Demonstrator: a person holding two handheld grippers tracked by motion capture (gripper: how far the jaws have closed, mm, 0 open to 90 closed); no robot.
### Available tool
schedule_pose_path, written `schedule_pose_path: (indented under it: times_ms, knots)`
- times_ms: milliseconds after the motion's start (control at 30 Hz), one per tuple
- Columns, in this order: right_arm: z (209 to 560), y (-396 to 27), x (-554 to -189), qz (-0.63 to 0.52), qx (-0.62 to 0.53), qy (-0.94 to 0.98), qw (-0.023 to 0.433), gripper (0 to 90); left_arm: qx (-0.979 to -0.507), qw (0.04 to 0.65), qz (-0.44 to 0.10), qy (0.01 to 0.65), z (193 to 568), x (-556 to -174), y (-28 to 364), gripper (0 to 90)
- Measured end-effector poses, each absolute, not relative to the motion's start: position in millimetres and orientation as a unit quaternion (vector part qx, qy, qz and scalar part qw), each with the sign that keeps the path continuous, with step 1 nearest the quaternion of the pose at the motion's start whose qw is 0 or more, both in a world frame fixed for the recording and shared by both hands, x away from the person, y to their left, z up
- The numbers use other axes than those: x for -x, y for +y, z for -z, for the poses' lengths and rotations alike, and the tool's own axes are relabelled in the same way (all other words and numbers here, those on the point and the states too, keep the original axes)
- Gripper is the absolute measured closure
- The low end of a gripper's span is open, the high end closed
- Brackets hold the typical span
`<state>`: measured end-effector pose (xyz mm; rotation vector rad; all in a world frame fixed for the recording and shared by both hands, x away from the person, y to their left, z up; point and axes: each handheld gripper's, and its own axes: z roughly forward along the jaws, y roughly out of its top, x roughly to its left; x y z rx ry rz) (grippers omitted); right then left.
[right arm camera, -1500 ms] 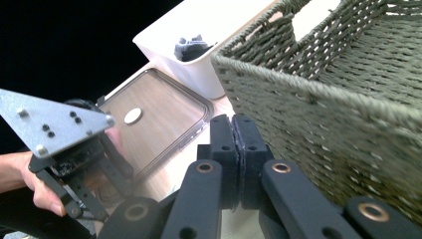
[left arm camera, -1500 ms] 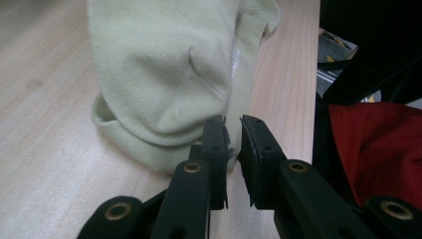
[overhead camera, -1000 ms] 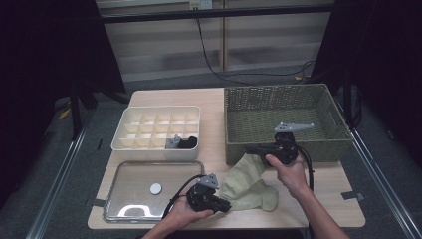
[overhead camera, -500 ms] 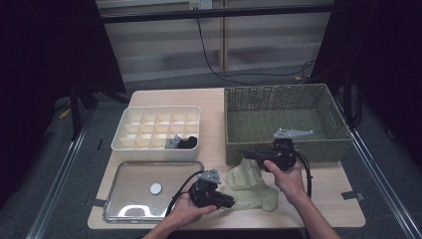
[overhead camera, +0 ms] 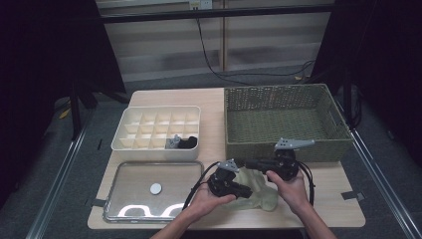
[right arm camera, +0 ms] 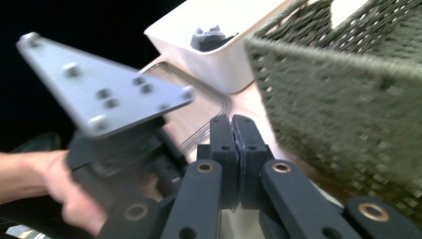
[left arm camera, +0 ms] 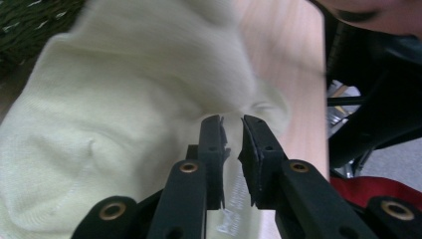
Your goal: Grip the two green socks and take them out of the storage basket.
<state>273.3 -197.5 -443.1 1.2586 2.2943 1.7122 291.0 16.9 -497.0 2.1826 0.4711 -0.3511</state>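
Sock [overhead camera: 259, 191], pale yellow, lies at the worktop's [overhead camera: 328, 209] six o'clock edge. Right gripper [right arm camera: 233, 130] is clenched, seemingly pinching its cuff; left gripper [left arm camera: 232, 133], jaws just parting slightly, hovers released above it, likely for folding.

Sock [overhead camera: 259, 191]: pale ribbed knit cloth, matt. Table [overhead camera: 214, 107]: light wood, smooth. Basket [overhead camera: 283, 119] at 2 o'clock: rough green wicker. Organizer [overhead camera: 157, 129]: matt white plastic. Tray [overhead camera: 149, 191]: glossy metal.
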Motion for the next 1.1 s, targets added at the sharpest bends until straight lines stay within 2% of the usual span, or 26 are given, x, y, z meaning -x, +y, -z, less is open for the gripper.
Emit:
schedule_pose_path:
  times_ms: [200,633,1100]
  knots:
    - [447,-201,-257,-0.545,-0.4,0.737,0.003,88.7,-0.888,0.401,0.116,0.192,501,-291,13,76.8]
    - [467,-210,-214,-0.513,-0.413,0.752,-0.015,88.4,-0.888,0.404,0.104,0.191,502,-287,15,77.0]
    - [482,-214,-190,-0.482,-0.421,0.768,-0.03,84.3,-0.884,0.413,0.086,0.201,488,-287,51,74.7]
